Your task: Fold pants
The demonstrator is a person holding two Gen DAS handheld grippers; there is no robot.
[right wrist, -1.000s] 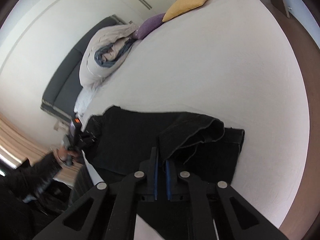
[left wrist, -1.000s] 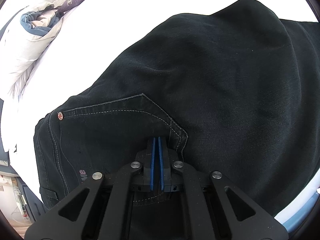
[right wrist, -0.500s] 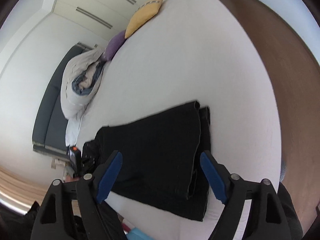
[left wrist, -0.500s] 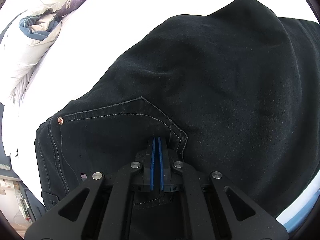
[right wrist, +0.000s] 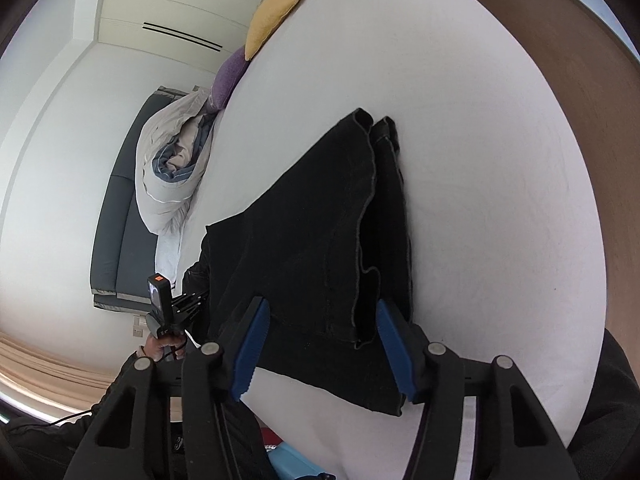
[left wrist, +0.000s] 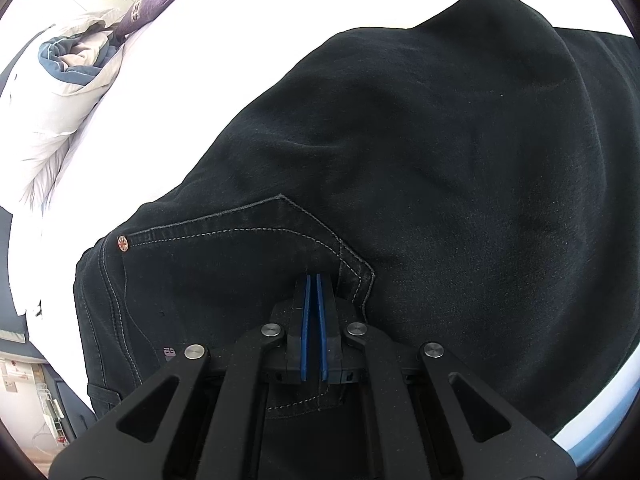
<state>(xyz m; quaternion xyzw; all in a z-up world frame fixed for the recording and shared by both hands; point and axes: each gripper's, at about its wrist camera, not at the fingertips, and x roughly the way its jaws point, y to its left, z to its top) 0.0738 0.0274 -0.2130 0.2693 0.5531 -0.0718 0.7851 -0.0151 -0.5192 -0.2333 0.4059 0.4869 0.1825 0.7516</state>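
Left gripper (left wrist: 313, 280), lower centre, clenched tight, pinning black denim pants (left wrist: 440, 160); right gripper (right wrist: 320, 344), jaws just narrowing, released above 2 stacked hems for another fold

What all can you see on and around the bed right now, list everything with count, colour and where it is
pants: one pair, black, folded over on the near part of the bed
bed: one, white sheet, under the pants
yellow pillow: one, far end of the bed
purple pillow: one, next to the yellow one
duvet: one, pale with blue-grey lining, bundled at the bed's far left edge
sofa: one, dark grey, against the wall beyond the duvet
wardrobe doors: cream, behind the pillows
left gripper: shut, its tips at the pants' pocket
right gripper: jaws apart, just been closing, above the near edge of the pants, not pressing on them
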